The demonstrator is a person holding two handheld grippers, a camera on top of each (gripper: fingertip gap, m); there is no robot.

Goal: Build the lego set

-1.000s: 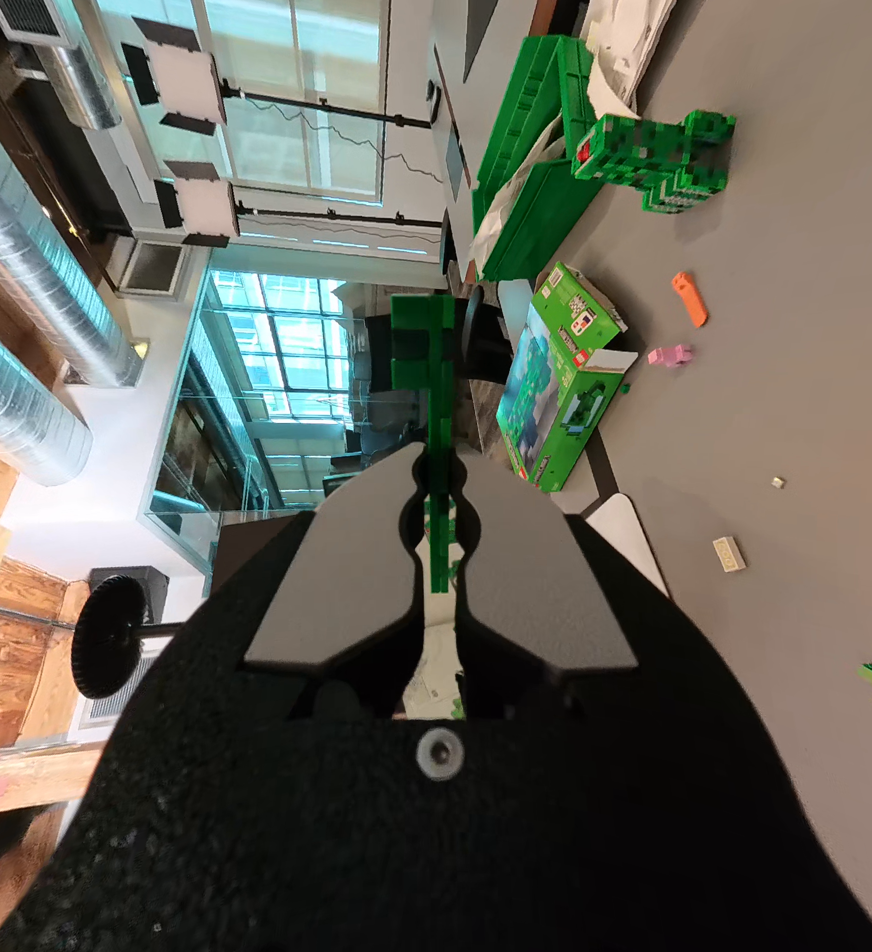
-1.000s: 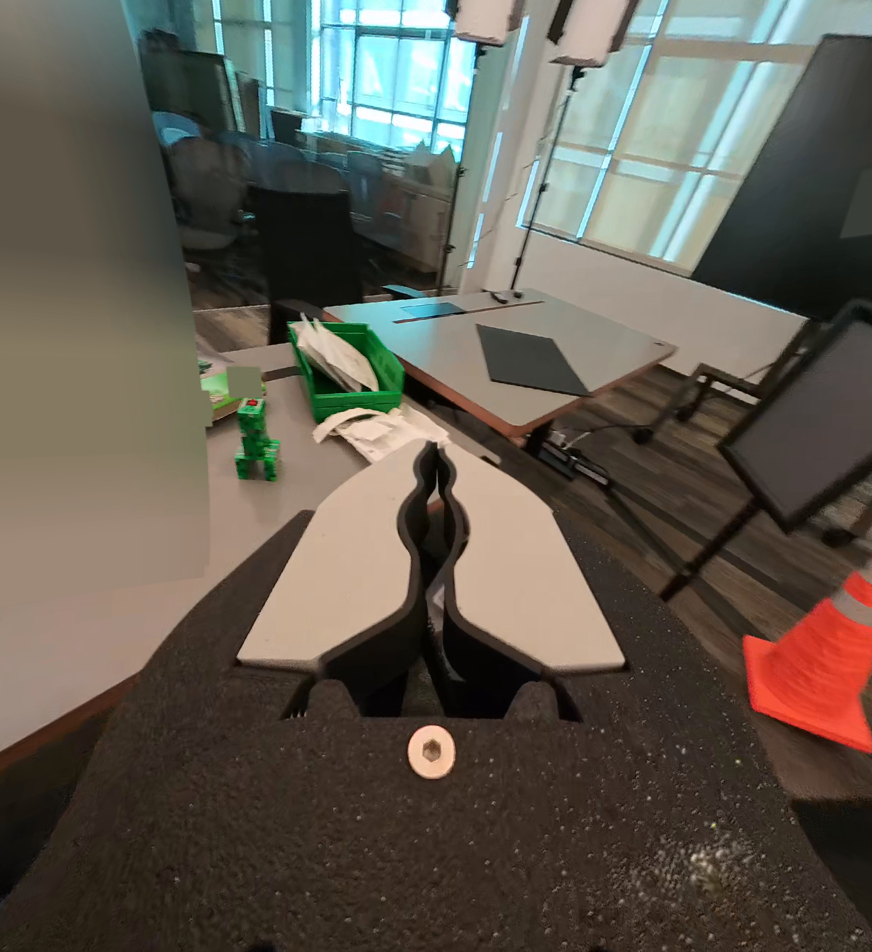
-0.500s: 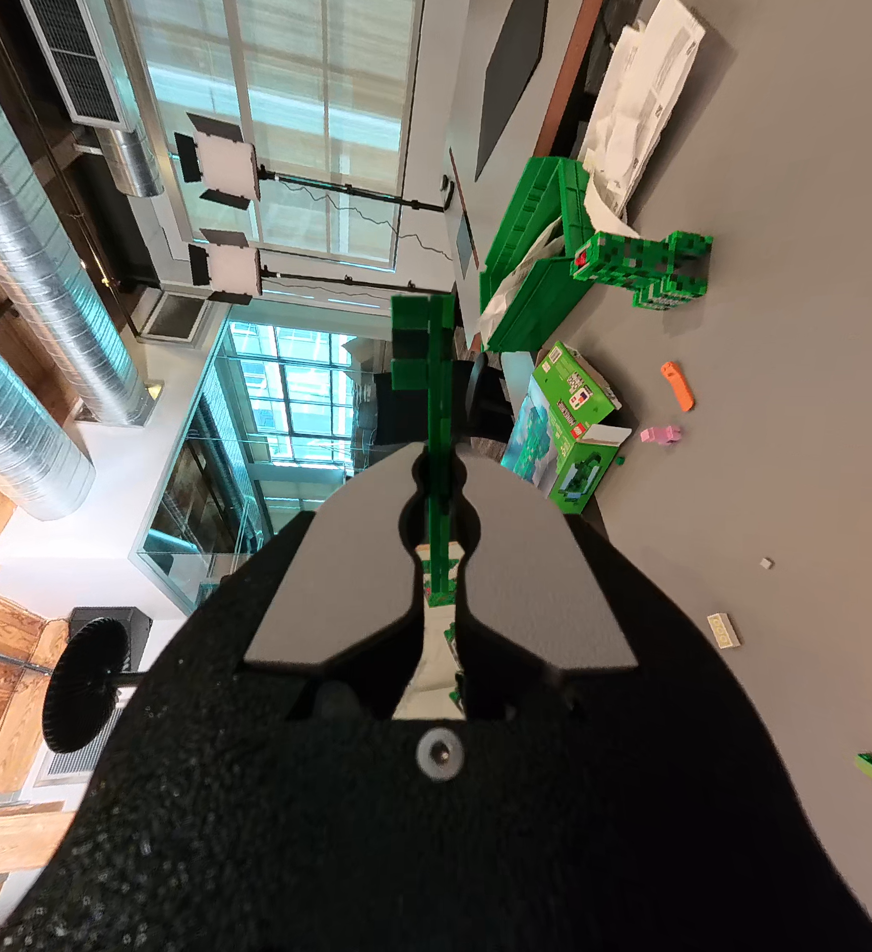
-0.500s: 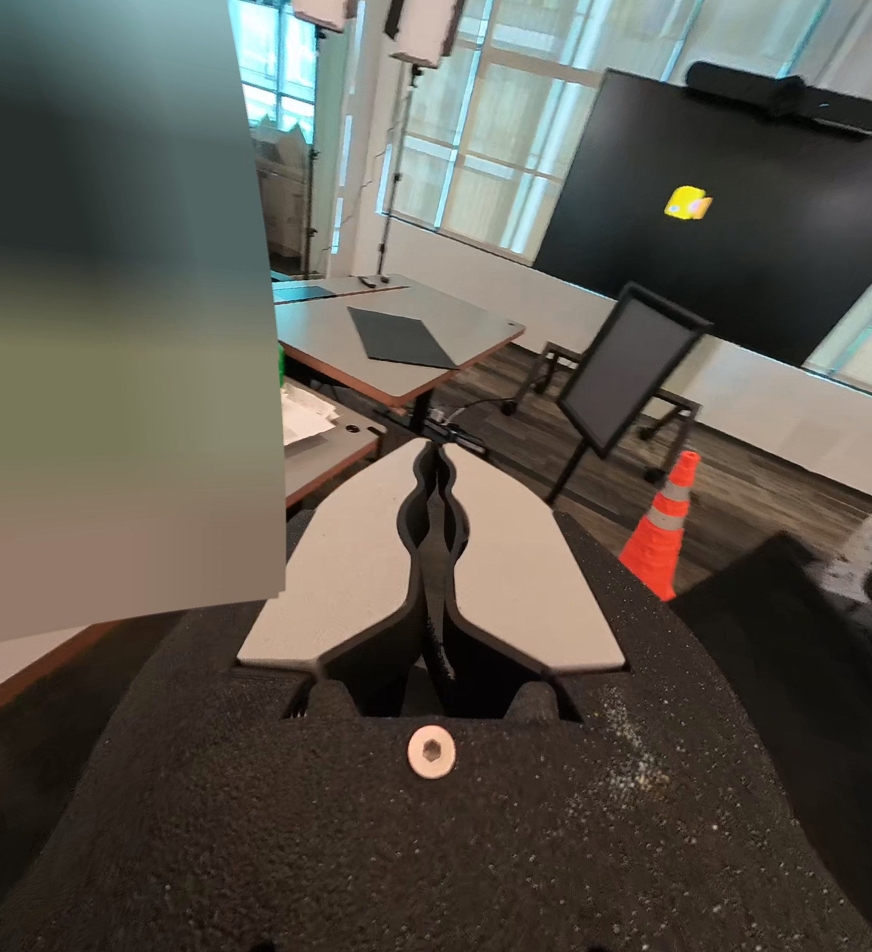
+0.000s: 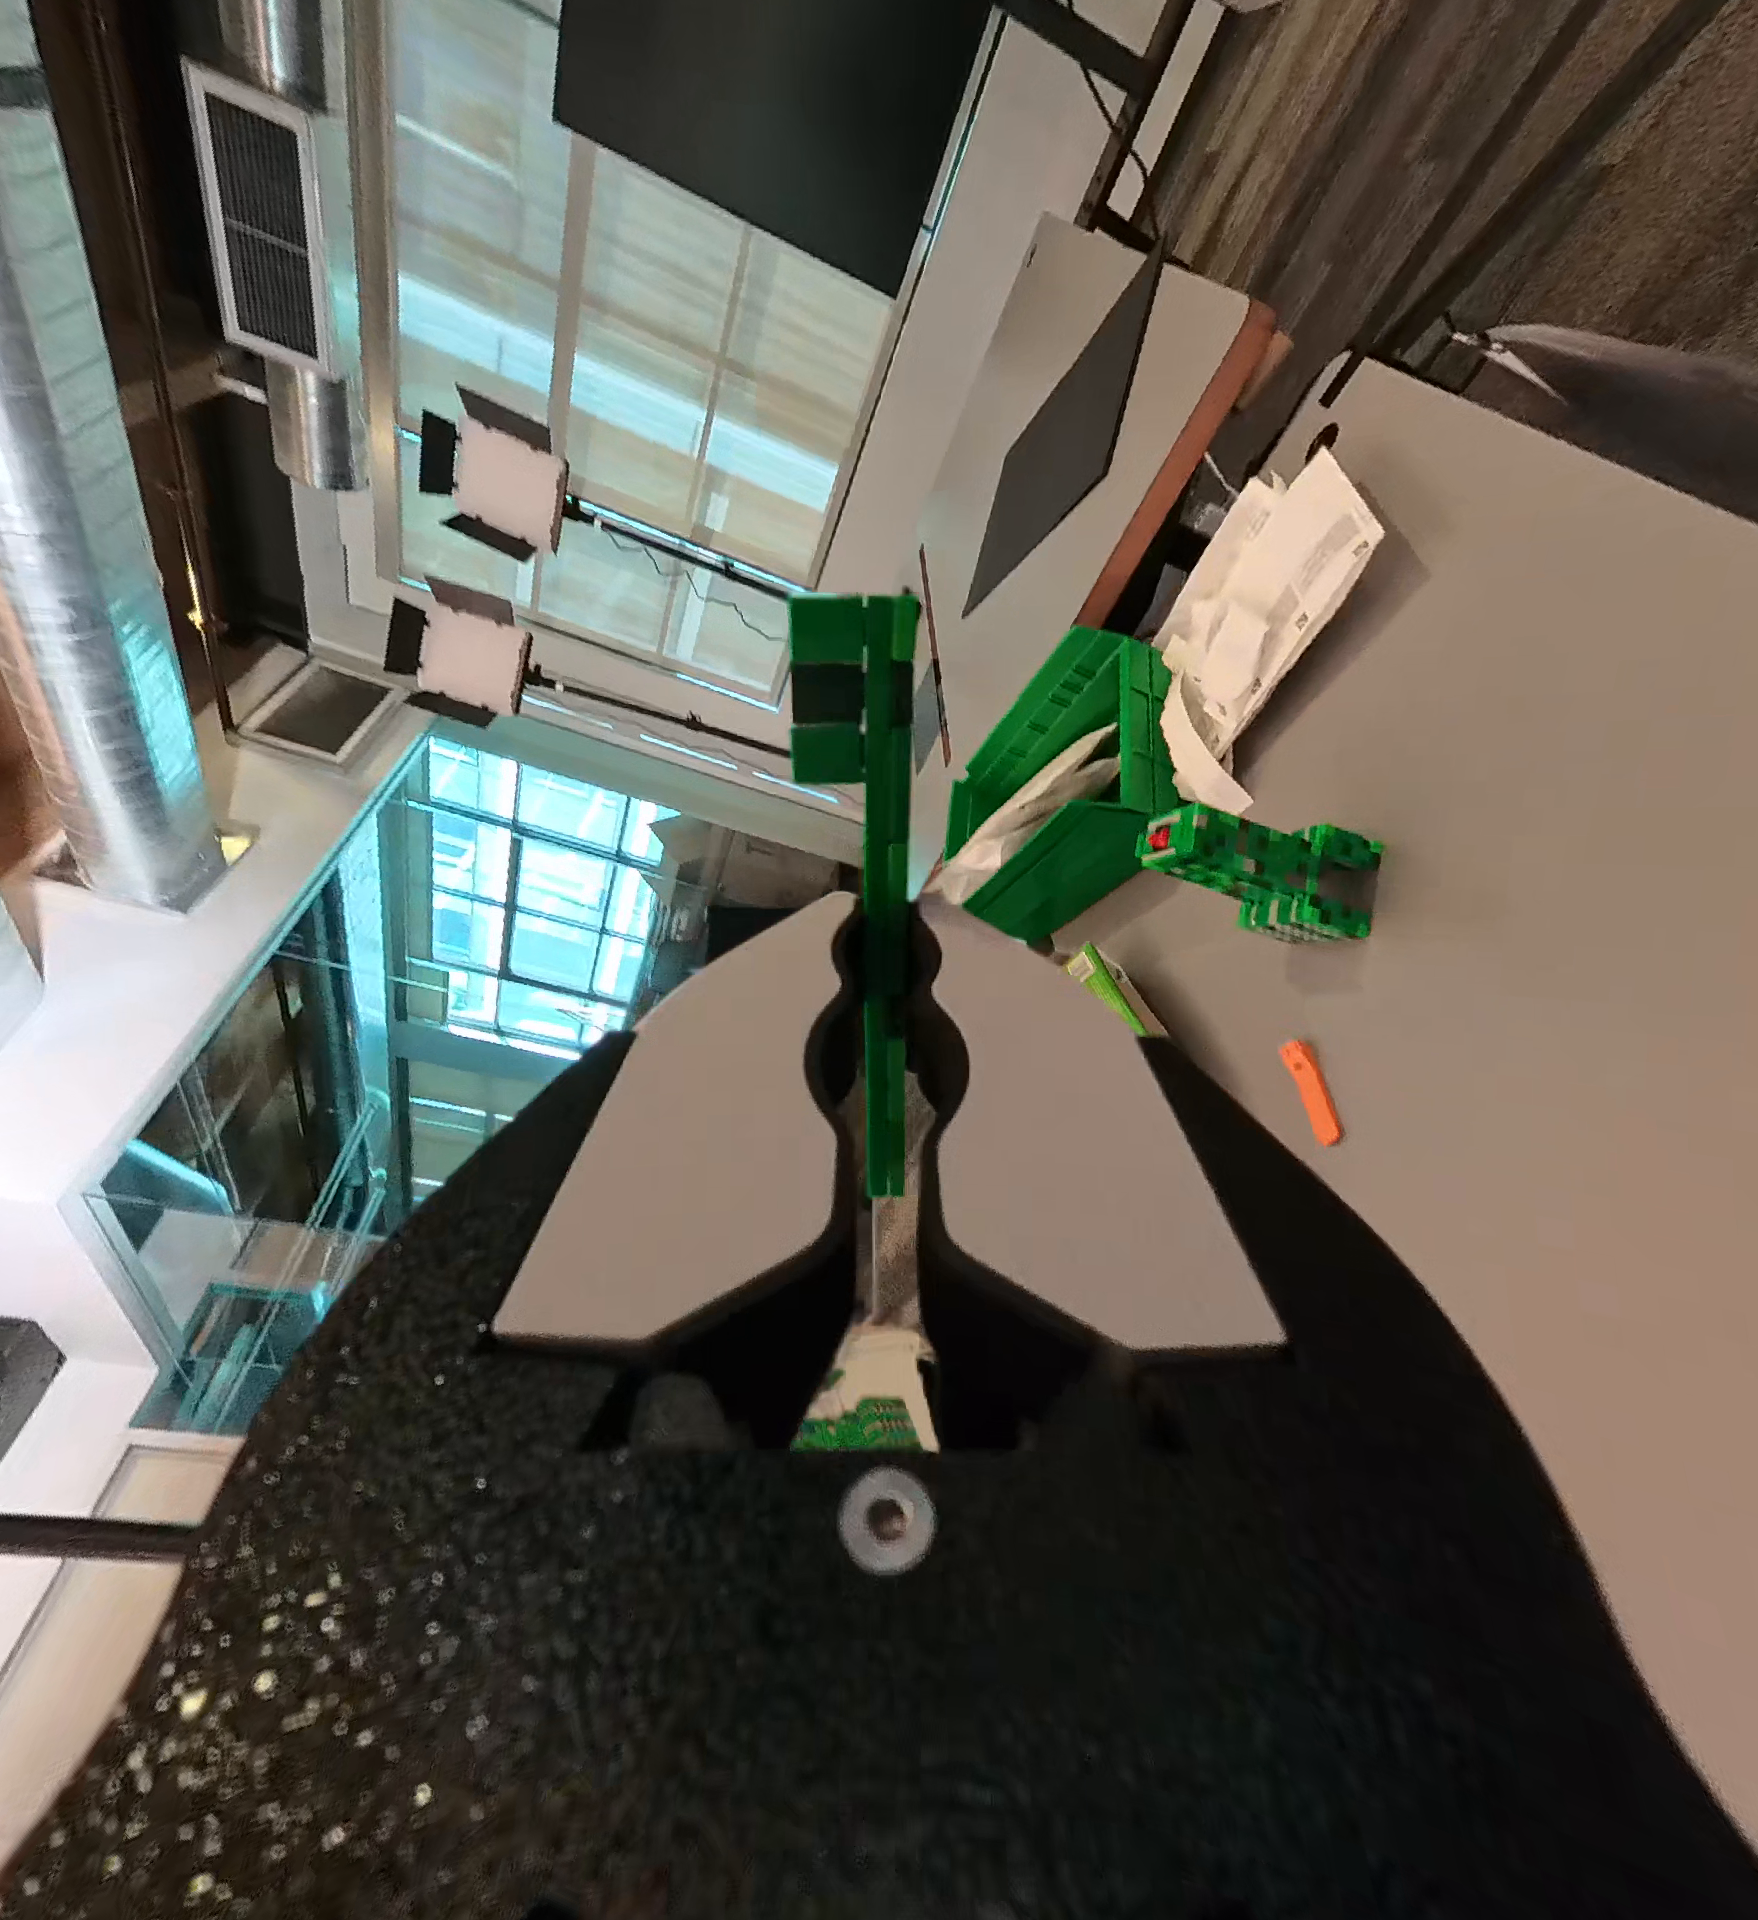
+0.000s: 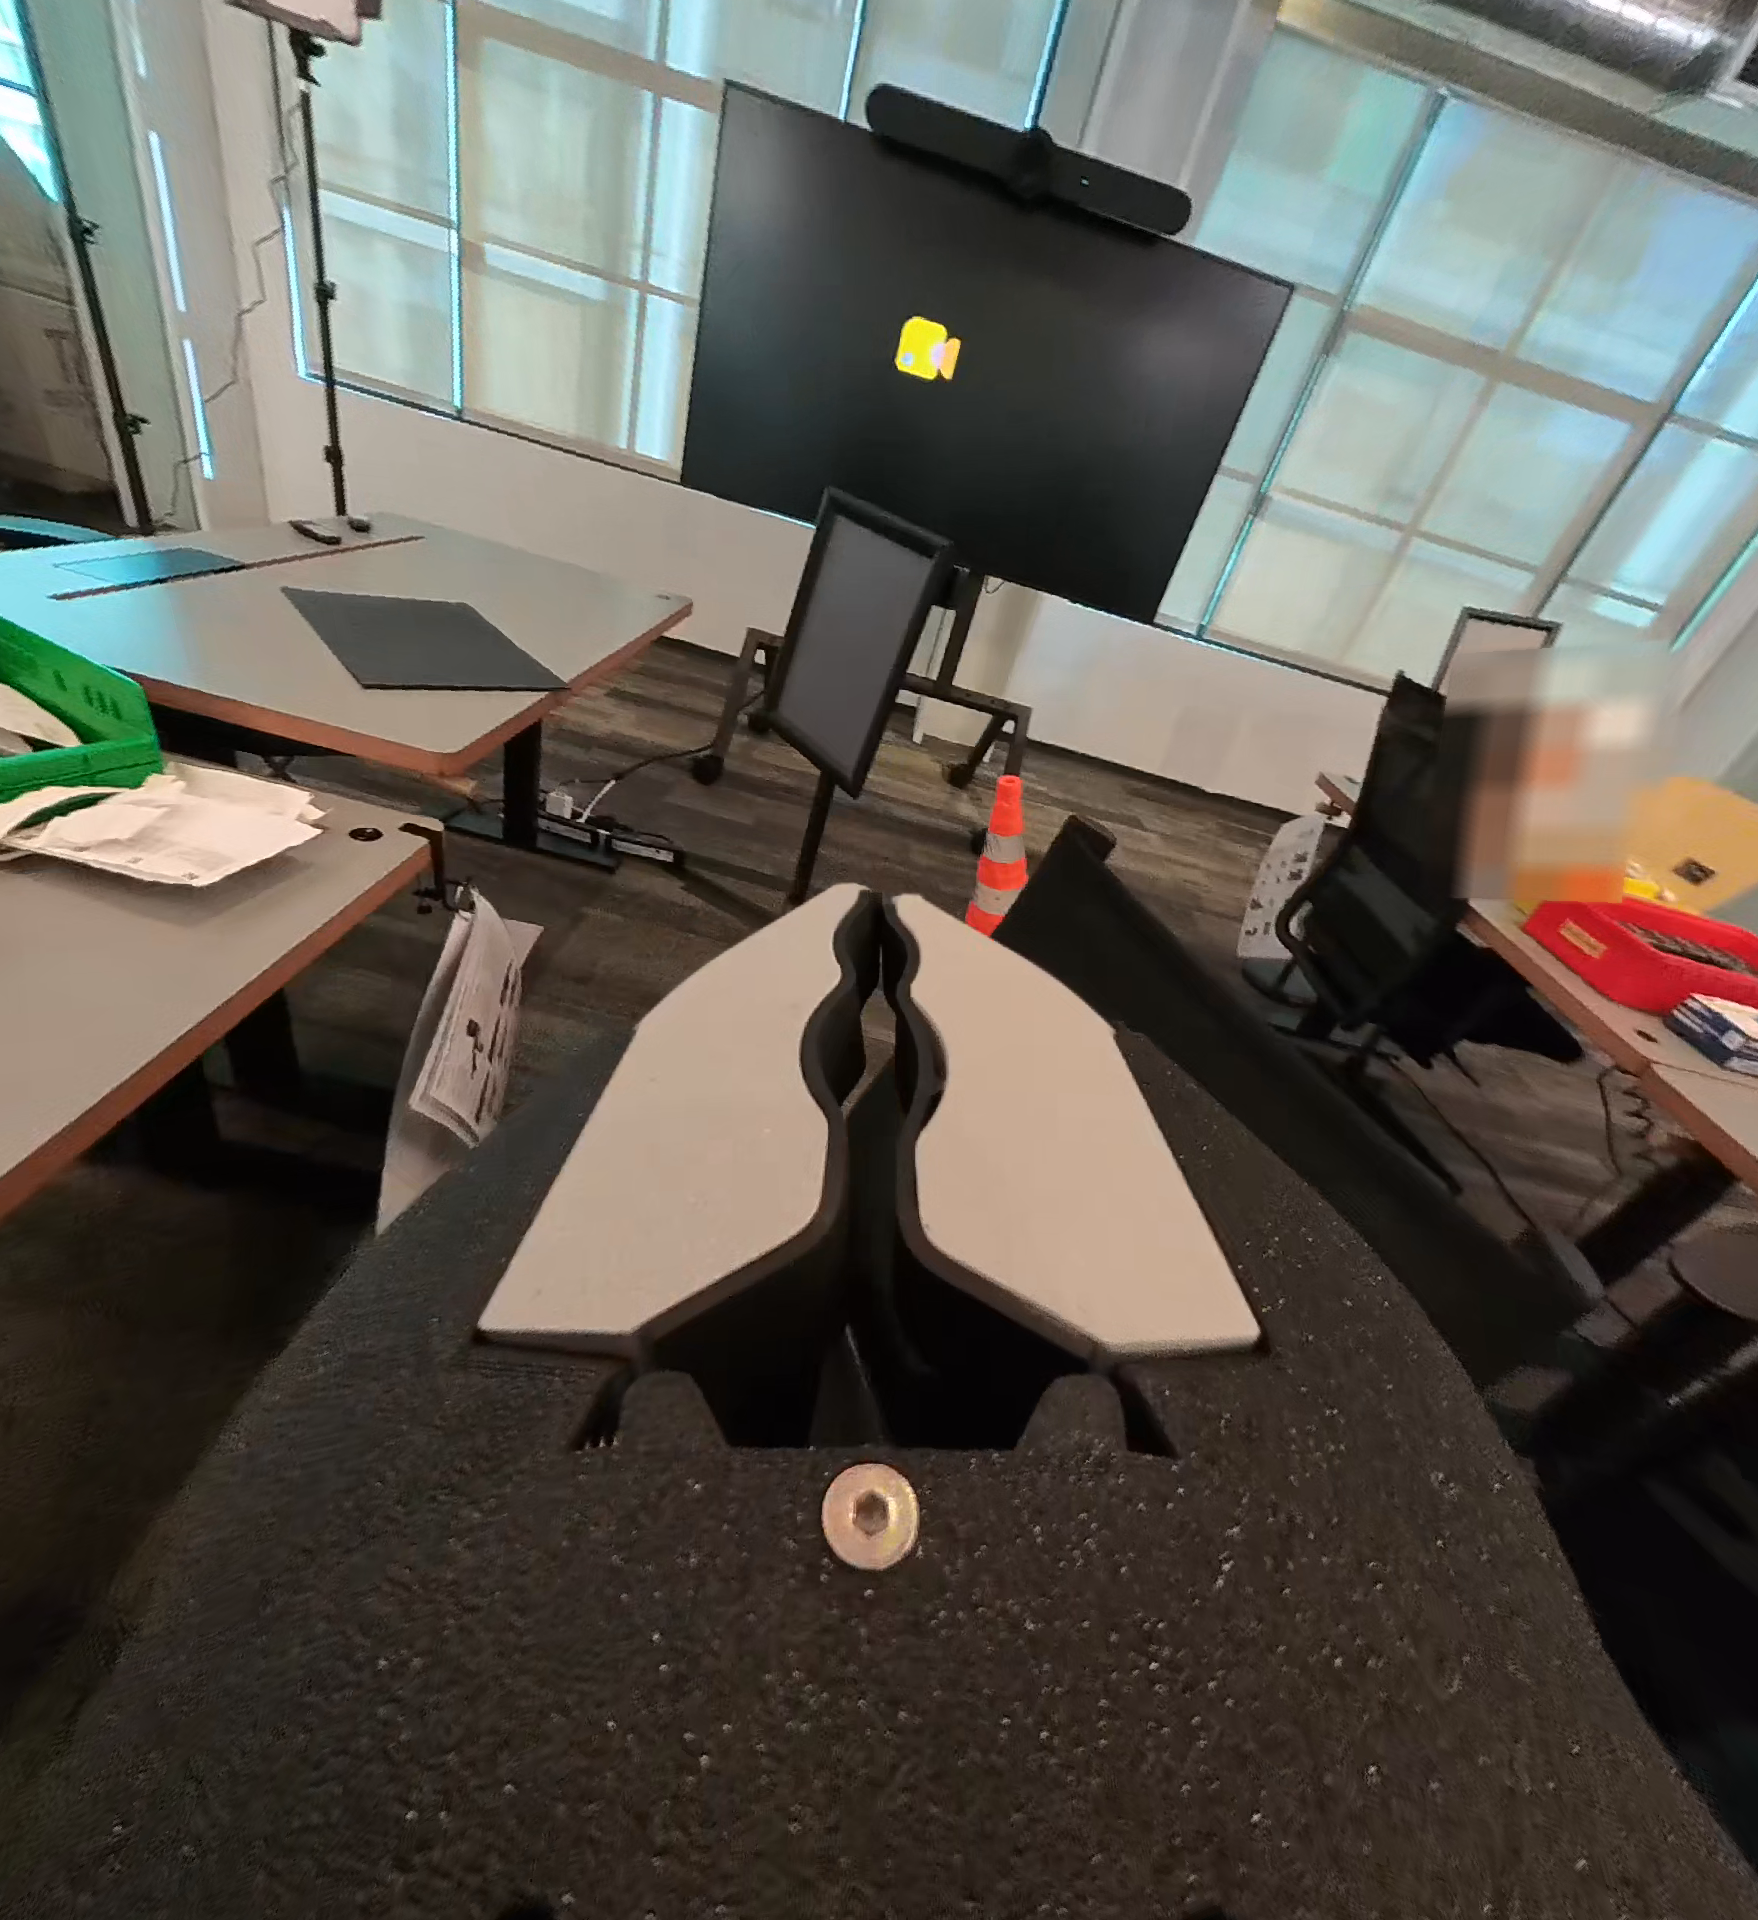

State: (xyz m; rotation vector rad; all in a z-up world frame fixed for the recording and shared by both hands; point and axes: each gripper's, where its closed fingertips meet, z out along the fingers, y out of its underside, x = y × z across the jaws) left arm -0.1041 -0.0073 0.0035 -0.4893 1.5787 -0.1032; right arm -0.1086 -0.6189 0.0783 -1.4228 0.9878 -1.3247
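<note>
The grey table (image 5: 1581,1039) fills the right side of the left wrist view, which is rolled onto its side, and the same table (image 6: 75,997) runs along the left edge of the right wrist view. Beyond it in the right wrist view hangs a big dark wall screen (image 6: 979,384), with a second grey table (image 6: 355,644) carrying a dark mat.

A green bin (image 5: 1051,790) sits at the table's far edge with crumpled white paper sheets (image 5: 1259,603) in and beside it; the bin (image 6: 13,717) and papers (image 6: 127,831) show again in the other view. Just beside the bin stands a finished green blocky lego figure (image 5: 1270,868). An orange-and-white traffic cone (image 6: 1000,868) stands on the floor past the right gripper's tips.

The left gripper (image 5: 890,914) is clamped on a thin green lego plate assembly (image 5: 880,883), held edge-on and lifted well off the table; it sticks out past the fingertips, with green and dark tiles at its far end. The right gripper (image 6: 880,909) holds nothing, its fingers pressed almost together with only a sliver of gap.

A small orange piece (image 5: 1311,1091), possibly a brick separator, lies alone on the table near the figure.
</note>
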